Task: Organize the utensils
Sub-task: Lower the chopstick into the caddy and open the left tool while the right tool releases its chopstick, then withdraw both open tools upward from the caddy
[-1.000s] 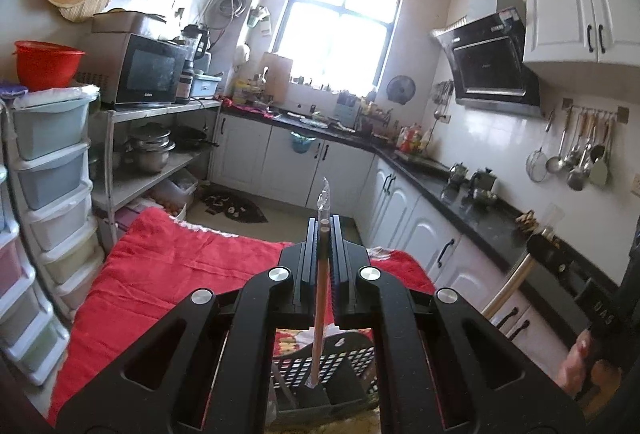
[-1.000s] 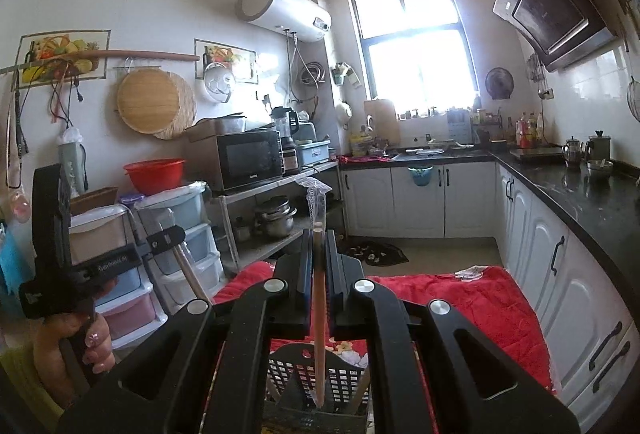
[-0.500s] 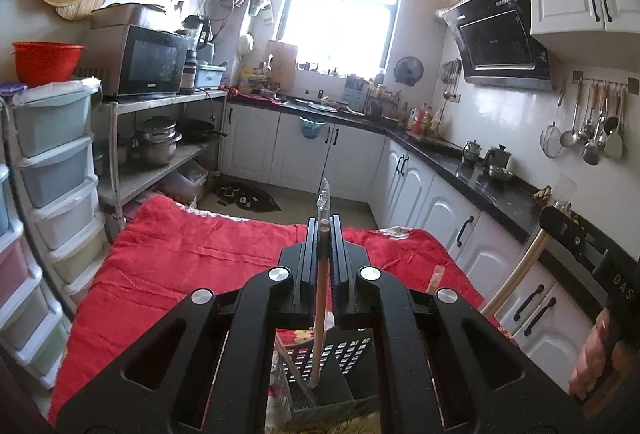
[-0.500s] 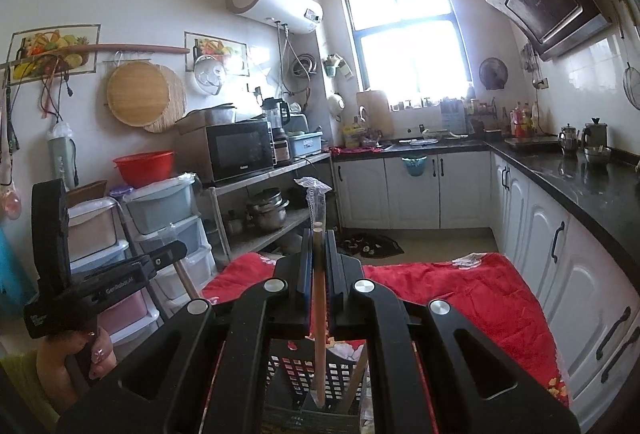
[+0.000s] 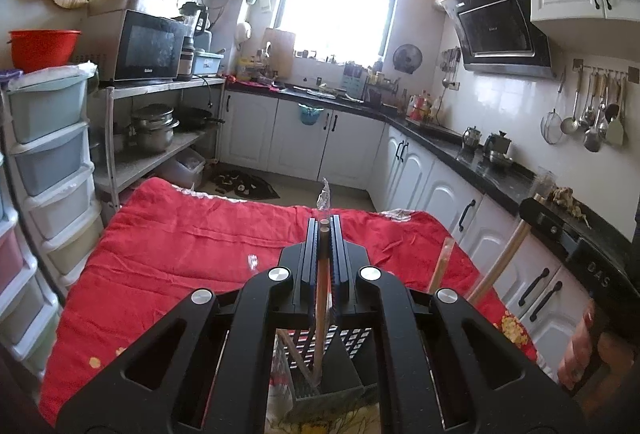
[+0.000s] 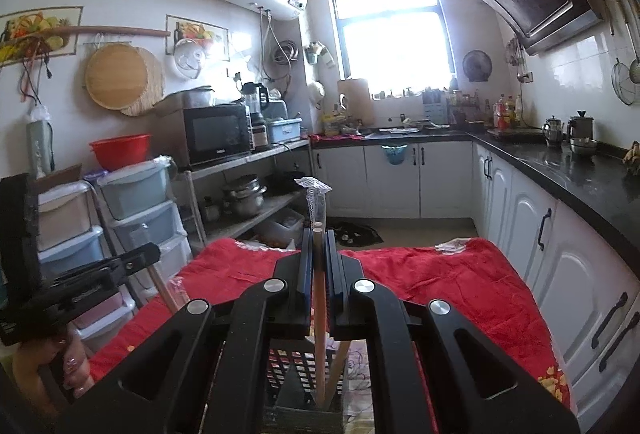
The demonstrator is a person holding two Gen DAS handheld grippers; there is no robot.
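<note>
My left gripper (image 5: 323, 234) is shut on a pair of wooden chopsticks (image 5: 321, 298) in a clear wrapper. Their lower ends reach into a dark perforated utensil holder (image 5: 332, 382) below the fingers. My right gripper (image 6: 318, 238) is shut on another wrapped pair of chopsticks (image 6: 319, 314), which also reaches down into the holder (image 6: 304, 366). The right gripper and its chopsticks show at the right of the left wrist view (image 5: 504, 258). The left gripper shows at the left of the right wrist view (image 6: 100, 274).
A red quilt (image 5: 180, 258) covers the table under the holder. Plastic drawer towers (image 5: 48, 153) and a metal shelf with a microwave (image 5: 148, 49) stand left. White cabinets with a black counter (image 5: 492, 169) run along the right.
Both grippers have tilted downward with their chopsticks, so more of the red quilt and the holder is in view. The chopstick ends sit lower in the holder.
</note>
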